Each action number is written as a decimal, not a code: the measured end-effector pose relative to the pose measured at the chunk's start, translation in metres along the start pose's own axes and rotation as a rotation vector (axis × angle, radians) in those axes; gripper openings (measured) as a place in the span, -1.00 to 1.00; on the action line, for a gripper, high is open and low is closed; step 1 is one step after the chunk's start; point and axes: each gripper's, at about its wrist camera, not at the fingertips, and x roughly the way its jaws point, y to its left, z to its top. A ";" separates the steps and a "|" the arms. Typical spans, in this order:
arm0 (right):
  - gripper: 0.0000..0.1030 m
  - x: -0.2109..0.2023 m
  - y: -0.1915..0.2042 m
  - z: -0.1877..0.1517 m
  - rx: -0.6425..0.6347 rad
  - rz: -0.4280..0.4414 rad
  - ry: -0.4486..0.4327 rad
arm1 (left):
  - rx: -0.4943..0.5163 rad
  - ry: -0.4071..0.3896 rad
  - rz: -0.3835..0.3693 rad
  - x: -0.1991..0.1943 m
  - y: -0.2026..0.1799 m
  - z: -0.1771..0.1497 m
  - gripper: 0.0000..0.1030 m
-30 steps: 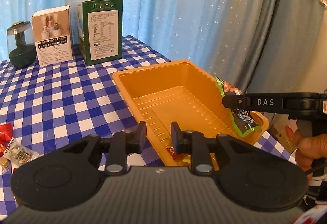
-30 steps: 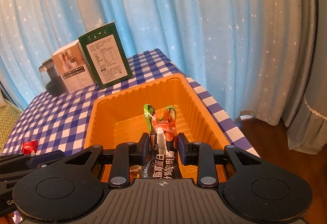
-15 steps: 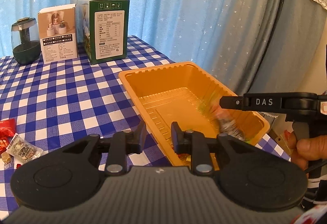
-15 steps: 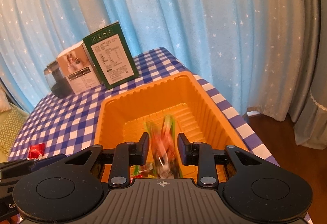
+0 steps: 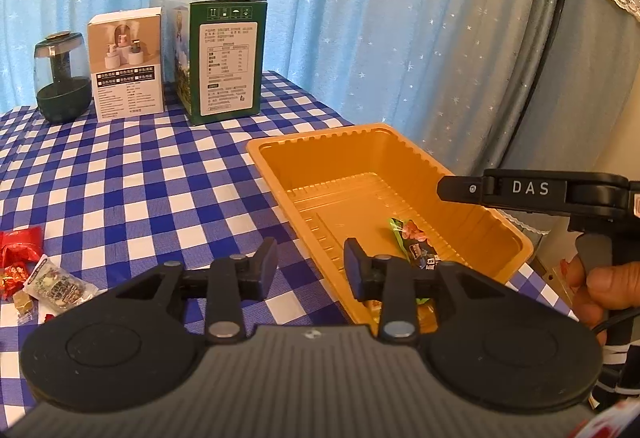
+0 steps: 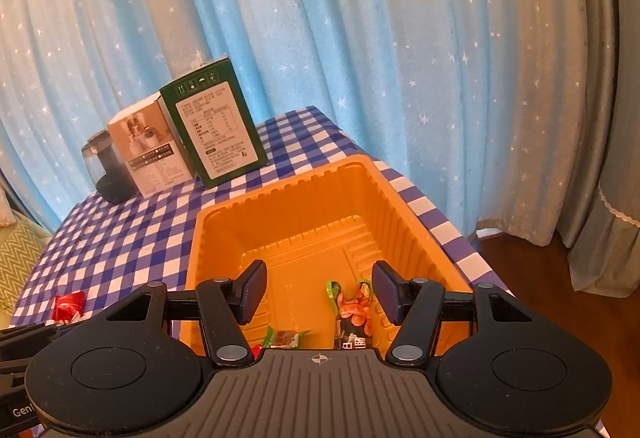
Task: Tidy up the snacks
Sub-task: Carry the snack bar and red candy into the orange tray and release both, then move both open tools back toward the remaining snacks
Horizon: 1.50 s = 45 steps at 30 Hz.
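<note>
A snack packet lies loose in the orange tray below the opened right gripper.

The right gripper (image 6: pixel 319 292) is held above the orange tray (image 6: pixel 296 198); its jaws have just been opening, and nothing is pressed between them. The green snack packet (image 6: pixel 352 314) is seen on the tray floor beside other small snacks. The left gripper (image 5: pixel 310 270), also just opening, holds nothing over the checked tablecloth (image 5: pixel 120 178). More wrapped snacks (image 5: pixel 36 270) are left on the cloth.

Stood at the far edge of the blue-checked tablecloth (image 5: pixel 120 174), before a starry blue curtain (image 5: pixel 360 18): a dark glass jar (image 5: pixel 62 78), a white box (image 5: pixel 126 64), a green box (image 5: pixel 224 60).
</note>
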 end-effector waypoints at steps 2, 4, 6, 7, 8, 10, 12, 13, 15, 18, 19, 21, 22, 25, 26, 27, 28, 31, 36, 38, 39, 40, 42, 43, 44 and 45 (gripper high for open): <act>0.14 0.000 0.003 0.000 -0.006 0.002 0.000 | -0.007 0.002 0.006 -0.001 0.003 0.000 -0.34; 0.14 0.000 0.006 -0.001 -0.013 0.005 0.004 | -0.017 0.003 0.010 -0.003 0.006 0.000 -0.33; 0.14 0.000 0.009 -0.001 -0.021 0.011 0.002 | -0.024 0.003 0.014 -0.005 0.009 -0.001 -0.32; 0.14 0.000 0.012 -0.001 -0.025 0.012 0.002 | -0.027 0.002 0.016 -0.006 0.011 -0.001 -0.29; 0.14 0.000 0.014 -0.001 -0.029 0.015 0.002 | -0.028 0.001 0.018 -0.007 0.012 -0.001 -0.25; 0.14 0.000 0.019 -0.001 -0.042 0.023 0.003 | -0.028 -0.001 0.024 -0.011 0.016 -0.002 -0.19; 0.14 0.001 0.025 -0.002 -0.055 0.030 0.005 | -0.028 -0.002 0.032 -0.016 0.020 -0.004 -0.15; 0.14 0.001 0.028 -0.003 -0.063 0.036 0.006 | -0.028 -0.001 0.037 -0.017 0.023 -0.004 -0.12; 0.14 0.002 0.034 -0.004 -0.077 0.047 0.007 | -0.028 0.000 0.052 -0.022 0.029 -0.006 -0.09; 0.14 0.002 0.046 -0.005 -0.101 0.068 0.005 | -0.039 0.000 0.079 -0.031 0.043 -0.009 -0.03; 0.14 0.003 0.050 -0.006 -0.109 0.075 0.004 | -0.043 -0.001 0.089 -0.034 0.048 -0.010 -0.01; 0.14 0.003 0.059 -0.008 -0.124 0.092 0.006 | -0.047 -0.003 0.113 -0.042 0.058 -0.013 0.04; 0.14 0.004 0.064 -0.008 -0.131 0.101 0.008 | -0.049 -0.005 0.126 -0.045 0.063 -0.014 0.09; 0.14 0.004 0.080 -0.012 -0.163 0.129 0.010 | -0.050 -0.010 0.171 -0.058 0.078 -0.020 0.26; 0.14 0.005 0.087 -0.014 -0.177 0.140 0.012 | -0.052 -0.012 0.187 -0.062 0.084 -0.022 0.32; 0.14 0.005 0.092 -0.016 -0.187 0.150 0.014 | -0.054 -0.012 0.200 -0.066 0.089 -0.024 0.34; 0.14 0.005 0.098 -0.017 -0.199 0.162 0.018 | -0.058 -0.012 0.212 -0.070 0.095 -0.026 0.35; 0.14 0.006 0.115 -0.024 -0.238 0.199 0.032 | -0.074 -0.010 0.246 -0.081 0.111 -0.033 0.45; 0.14 0.010 0.145 -0.037 -0.335 0.251 0.061 | -0.093 0.003 0.293 -0.095 0.136 -0.043 0.55; 0.14 0.012 0.157 -0.043 -0.381 0.274 0.070 | -0.096 0.012 0.309 -0.100 0.146 -0.047 0.55; 0.14 0.014 0.163 -0.046 -0.409 0.290 0.076 | -0.096 0.014 0.314 -0.103 0.150 -0.048 0.55; 0.14 0.016 0.168 -0.049 -0.432 0.303 0.081 | -0.094 0.018 0.318 -0.105 0.155 -0.051 0.55; 0.14 0.019 0.178 -0.056 -0.489 0.334 0.095 | -0.088 0.041 0.326 -0.109 0.164 -0.056 0.55; 0.14 0.021 0.183 -0.060 -0.516 0.351 0.100 | -0.087 0.056 0.329 -0.111 0.169 -0.059 0.55; 0.14 0.023 0.189 -0.064 -0.555 0.371 0.105 | -0.086 0.071 0.332 -0.112 0.173 -0.062 0.55; 0.14 0.026 0.194 -0.068 -0.593 0.393 0.109 | -0.084 0.087 0.332 -0.113 0.178 -0.065 0.55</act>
